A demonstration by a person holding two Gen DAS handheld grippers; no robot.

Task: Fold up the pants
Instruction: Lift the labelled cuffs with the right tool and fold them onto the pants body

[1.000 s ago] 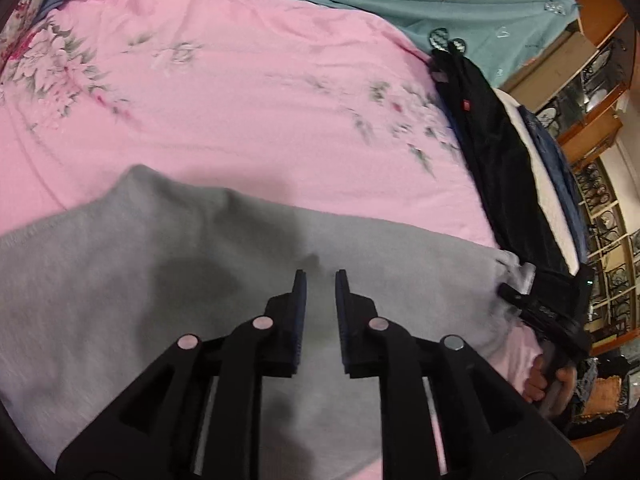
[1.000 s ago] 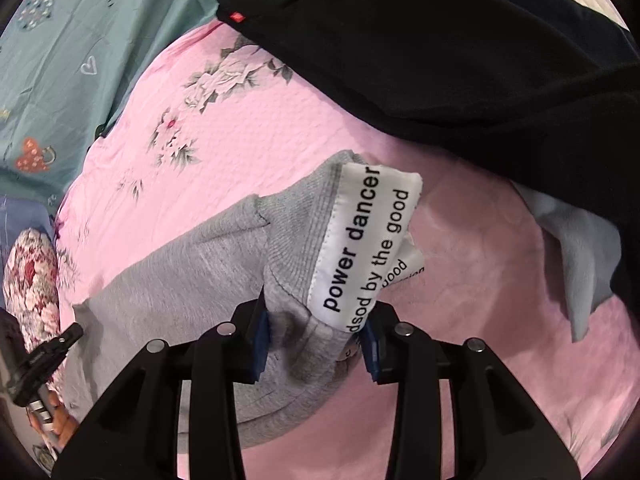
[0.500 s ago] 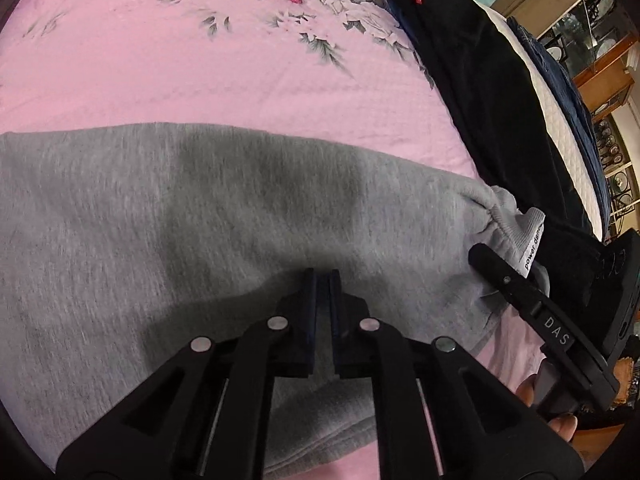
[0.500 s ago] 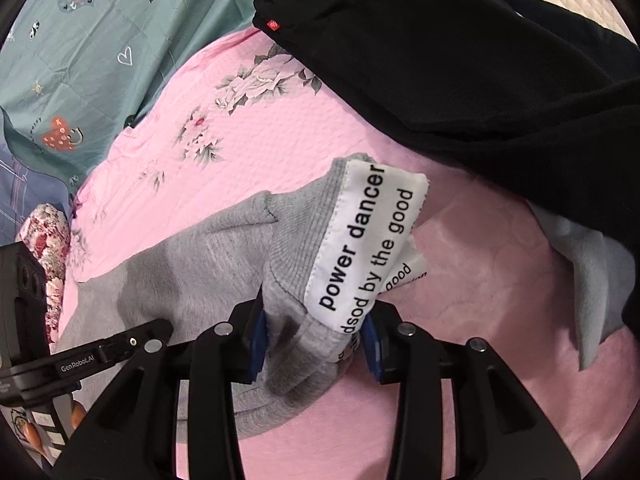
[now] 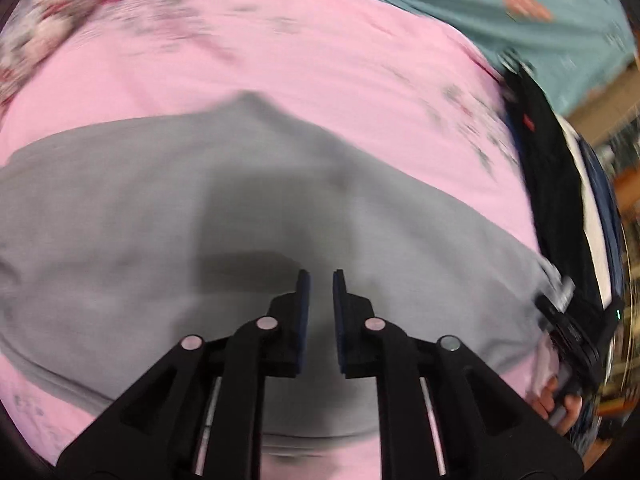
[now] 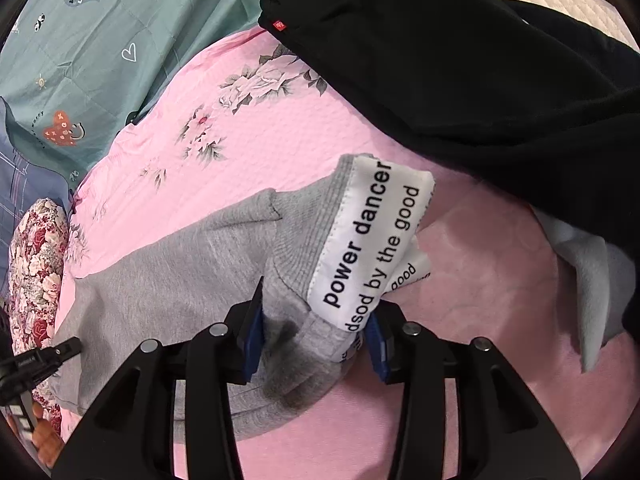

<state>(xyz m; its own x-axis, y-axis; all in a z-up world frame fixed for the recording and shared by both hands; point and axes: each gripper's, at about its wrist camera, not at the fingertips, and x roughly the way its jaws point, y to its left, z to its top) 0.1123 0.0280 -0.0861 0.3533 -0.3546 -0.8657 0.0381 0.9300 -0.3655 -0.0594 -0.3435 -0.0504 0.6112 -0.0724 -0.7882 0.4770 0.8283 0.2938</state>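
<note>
Pink floral bedspread (image 6: 280,132) under grey pants (image 6: 180,272): right gripper (image 6: 314,332) clamps the cuff, so the left gripper (image 5: 319,292), slightly parted and seemingly empty in blur, should pinch the fabric before lifting.

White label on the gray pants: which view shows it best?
Right wrist view: the white label is large, sharp and readable on the gray pants. Left wrist view shows it only as a tiny blurred patch at the pants' far end.

Matt grey knit pants (image 6: 192,276) lie on textured pink cloth bedspread (image 6: 272,140).
</note>
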